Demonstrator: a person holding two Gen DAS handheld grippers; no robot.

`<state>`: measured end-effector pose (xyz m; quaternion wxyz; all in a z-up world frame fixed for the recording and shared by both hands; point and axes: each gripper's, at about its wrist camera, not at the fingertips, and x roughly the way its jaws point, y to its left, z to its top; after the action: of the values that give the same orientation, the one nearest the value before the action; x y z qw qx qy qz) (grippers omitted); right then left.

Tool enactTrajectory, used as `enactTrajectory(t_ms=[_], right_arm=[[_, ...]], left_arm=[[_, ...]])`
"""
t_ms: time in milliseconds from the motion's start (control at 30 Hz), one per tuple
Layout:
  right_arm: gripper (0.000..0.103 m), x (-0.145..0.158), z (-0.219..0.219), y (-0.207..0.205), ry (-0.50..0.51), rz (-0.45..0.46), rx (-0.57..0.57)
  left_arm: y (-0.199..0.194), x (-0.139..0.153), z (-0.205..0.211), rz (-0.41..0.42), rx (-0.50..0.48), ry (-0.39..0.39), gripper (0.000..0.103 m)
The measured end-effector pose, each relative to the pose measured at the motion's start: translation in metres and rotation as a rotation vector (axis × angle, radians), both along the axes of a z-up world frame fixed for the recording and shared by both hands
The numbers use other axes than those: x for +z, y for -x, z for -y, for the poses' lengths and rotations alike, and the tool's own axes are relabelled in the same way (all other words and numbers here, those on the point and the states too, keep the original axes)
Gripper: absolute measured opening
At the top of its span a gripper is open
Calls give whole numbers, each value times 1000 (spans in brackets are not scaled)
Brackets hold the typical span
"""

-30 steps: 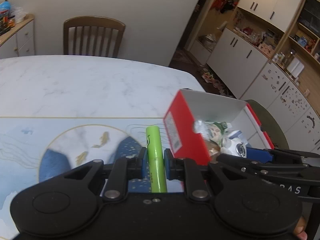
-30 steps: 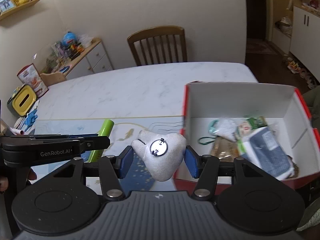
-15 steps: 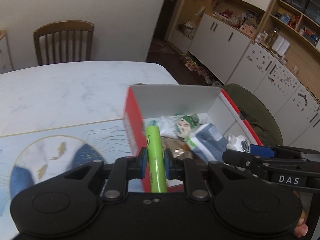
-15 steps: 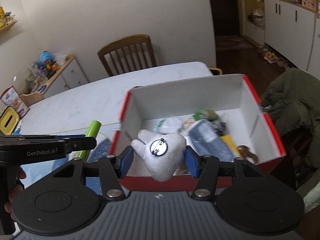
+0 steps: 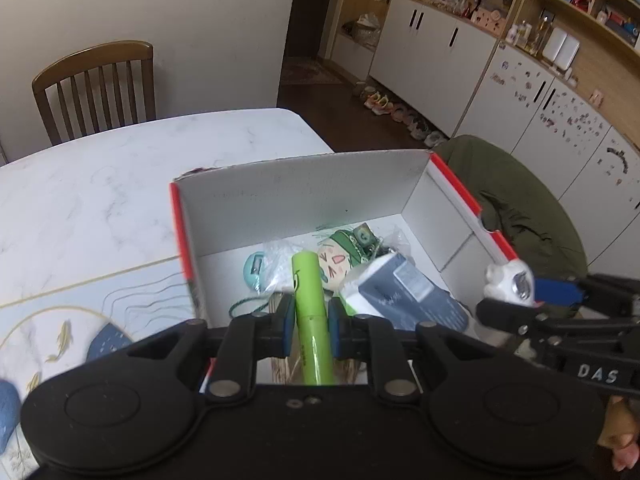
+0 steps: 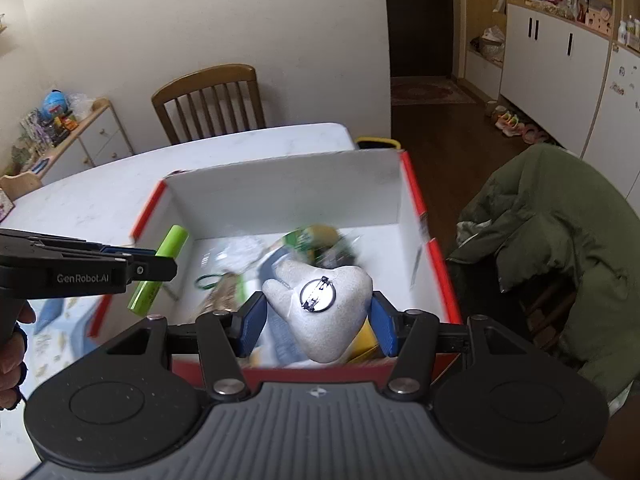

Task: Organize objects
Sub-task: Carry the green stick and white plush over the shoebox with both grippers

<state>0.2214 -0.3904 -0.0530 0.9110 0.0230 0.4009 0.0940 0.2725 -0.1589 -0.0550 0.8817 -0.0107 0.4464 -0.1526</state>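
Observation:
My left gripper (image 5: 307, 322) is shut on a lime-green tube (image 5: 310, 308), held over the near edge of a red box with a white inside (image 5: 304, 196). In the right wrist view the same green tube (image 6: 158, 270) hangs at the box's left wall. My right gripper (image 6: 316, 320) is shut on a white plush heart with a round metal pin back (image 6: 324, 312), above the red box (image 6: 288, 196). Inside lie a grey-blue packet (image 5: 404, 294), a green-capped character charm (image 5: 344, 254) and a teal round item (image 5: 254, 268).
The box stands at the right end of a white marble table (image 5: 100, 184) with a printed mat (image 5: 92, 308) at the near left. A wooden chair (image 6: 210, 102) is behind it, an olive jacket-covered seat (image 6: 560, 240) to the right, and cabinets (image 5: 520, 92) beyond.
Both grippers have travelled right from over the mat to above the open box, each carrying its object; the box now fills the middle of both views.

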Motion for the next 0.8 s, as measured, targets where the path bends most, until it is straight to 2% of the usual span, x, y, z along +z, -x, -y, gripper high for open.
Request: enactTrajectory(t_ms=[200,567,800], right_arm=[[55,-9,10,-38,-15,-11,5],[55,-36,-19,-96,31,-81,54],[55,-55,-29,-107,52,-146,79]], left_arm=[[-27,-13,18,0,-12,-55,15],[-63,-38,34,-61,-35,-114,15],[-74,-51,36,-108,-38,-123,15]])
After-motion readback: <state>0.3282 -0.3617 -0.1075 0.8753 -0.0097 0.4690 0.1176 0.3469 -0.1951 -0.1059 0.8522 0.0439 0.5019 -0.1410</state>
